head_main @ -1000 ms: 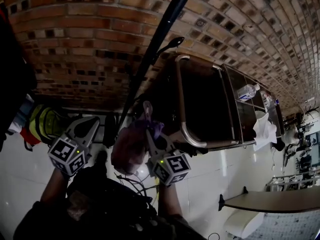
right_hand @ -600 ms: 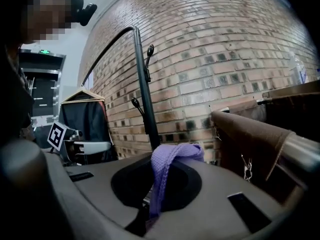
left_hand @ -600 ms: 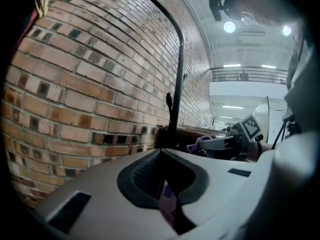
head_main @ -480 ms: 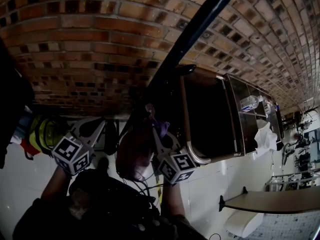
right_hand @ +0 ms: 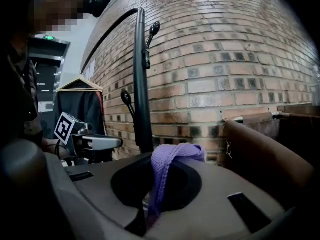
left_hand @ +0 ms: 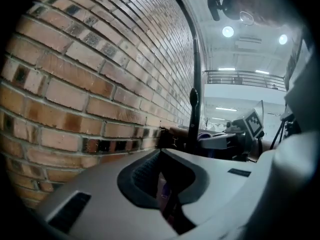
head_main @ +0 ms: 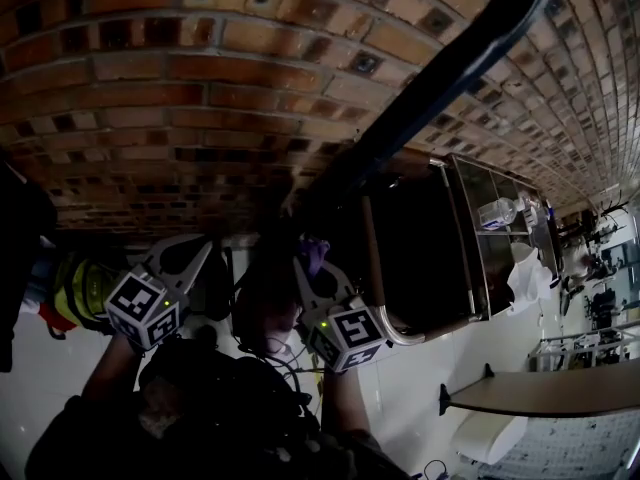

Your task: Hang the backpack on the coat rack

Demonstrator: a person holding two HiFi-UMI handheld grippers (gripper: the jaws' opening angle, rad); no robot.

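One broad brick wall is filling the background, and the coat rack is standing as a dark pole just in front of it, with a cabinet sitting beside it. The backpack is hanging in the air between the two tools, near the pole but not yet on any peg. The right gripper is clamping fully down on the purple strap, which is looping up over its jaws. The left gripper is holding its jaws together too, seemingly pinching a thin purple sliver of the bag. The danger is lying in that loop: it is sitting bunched and narrow, so it may be missing the small knobbed peg or sliding off it, dropping the bag.
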